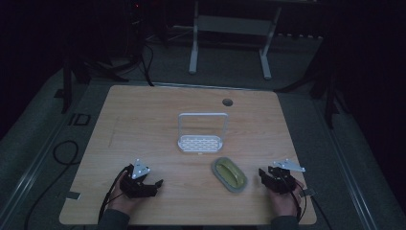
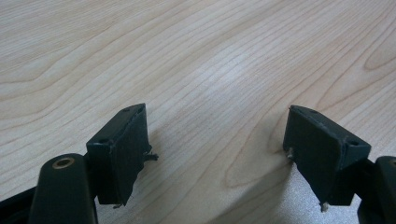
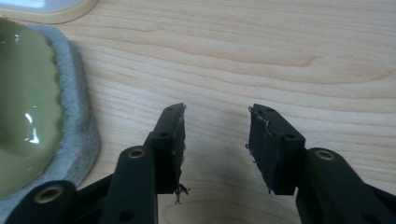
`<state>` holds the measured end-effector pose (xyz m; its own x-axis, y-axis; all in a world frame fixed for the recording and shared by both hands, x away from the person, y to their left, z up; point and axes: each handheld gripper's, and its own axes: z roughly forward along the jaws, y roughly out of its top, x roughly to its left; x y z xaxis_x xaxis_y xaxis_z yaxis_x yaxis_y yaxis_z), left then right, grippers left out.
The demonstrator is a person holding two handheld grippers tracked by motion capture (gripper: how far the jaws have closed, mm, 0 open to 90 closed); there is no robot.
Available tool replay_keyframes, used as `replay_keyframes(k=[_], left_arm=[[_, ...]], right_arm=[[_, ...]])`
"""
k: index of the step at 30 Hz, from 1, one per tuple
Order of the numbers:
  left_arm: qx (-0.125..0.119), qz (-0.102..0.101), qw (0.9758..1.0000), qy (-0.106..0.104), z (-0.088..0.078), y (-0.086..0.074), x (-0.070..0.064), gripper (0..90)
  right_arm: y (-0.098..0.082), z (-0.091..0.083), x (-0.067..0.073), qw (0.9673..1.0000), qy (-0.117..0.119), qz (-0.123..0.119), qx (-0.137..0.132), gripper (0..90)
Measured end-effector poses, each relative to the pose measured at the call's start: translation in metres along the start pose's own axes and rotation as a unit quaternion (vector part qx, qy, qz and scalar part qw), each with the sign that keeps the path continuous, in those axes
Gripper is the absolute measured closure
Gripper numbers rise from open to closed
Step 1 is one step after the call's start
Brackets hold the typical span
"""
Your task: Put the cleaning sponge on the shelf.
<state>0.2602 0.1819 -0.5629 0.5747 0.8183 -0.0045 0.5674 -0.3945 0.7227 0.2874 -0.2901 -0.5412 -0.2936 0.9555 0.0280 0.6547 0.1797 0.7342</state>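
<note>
Both hands sit at the near edge of the table (image 1: 143, 110), each with a gripper resting low over bare wood; the left gripper (image 1: 152, 186) has its jaws spread wide with nothing between them, which the left gripper view confirms, wood grain alone showing in the gap (image 2: 217, 154); the right gripper (image 1: 263, 173) has its jaws apart at a middling gap, also empty, as its own view shows (image 3: 215, 144); between the hands, nearer the right one, lies the dish (image 1: 229, 174), an oval olive-green thing seated on a grey pad (image 3: 77, 116); it lies flat, just in front of the white rack (image 1: 201, 135), close to it but apart from it in the high view; the long axis of the dish runs diagonally, from far-left to near-right, so its near end points toward the right gripper and its far end toward the rack's right corner; I judge this to be the start of the work, nothing gripped and neither gripper yet touching the dish; the right gripper is the nearer, the dish lying to its left; the next move looks to call for swinging that gripper leftward over the dish rim, turning the jaws across the short axis, and closing on the edge; the glossy glaze may slip, so a firm bite well onto the rim seems wise
</note>
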Motion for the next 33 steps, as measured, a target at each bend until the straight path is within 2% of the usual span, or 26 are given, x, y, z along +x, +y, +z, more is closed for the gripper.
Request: replay_keyframes(k=[4,5,6,7,11,12,17,25,33], left_arm=[[0.0,0.0,1.0,0.0,0.0,0.0,0.0,22.6],[0.0,0.0,1.0,0.0,0.0,0.0,0.0,22.6],[0.0,0.0,1.0,0.0,0.0,0.0,0.0,22.6],[0.0,0.0,1.0,0.0,0.0,0.0,0.0,22.6],[0.0,0.0,1.0,0.0,0.0,0.0,0.0,22.6],[0.0,0.0,1.0,0.0,0.0,0.0,0.0,22.6],[0.0,0.001,1.0,0.0,0.0,0.0,0.0,22.3],[0.001,0.002,1.0,-0.002,0.001,0.001,0.0,21.3],[0.002,0.001,1.0,-0.001,0.001,0.001,-0.001,20.8]], right_arm=[[0.002,-0.005,0.003,0.9999,-0.003,-0.012,-0.002,56.6],[0.003,-0.008,0.006,0.9996,-0.007,-0.028,-0.001,59.5],[0.003,-0.008,0.006,0.9996,-0.007,-0.028,-0.001,59.5],[0.005,-0.012,0.009,0.9993,-0.008,-0.038,-0.003,61.7],[0.007,-0.017,0.011,0.999,-0.006,-0.044,-0.009,63.4],[0.01,-0.022,0.014,0.9987,-0.005,-0.049,-0.013,64.1],[0.012,-0.026,0.014,0.9989,0.027,-0.036,-0.012,67.2],[0.017,-0.035,0.022,0.9976,0.042,-0.051,-0.022,67.7],[0.024,-0.037,0.035,0.9957,0.061,-0.067,-0.022,66.1]])
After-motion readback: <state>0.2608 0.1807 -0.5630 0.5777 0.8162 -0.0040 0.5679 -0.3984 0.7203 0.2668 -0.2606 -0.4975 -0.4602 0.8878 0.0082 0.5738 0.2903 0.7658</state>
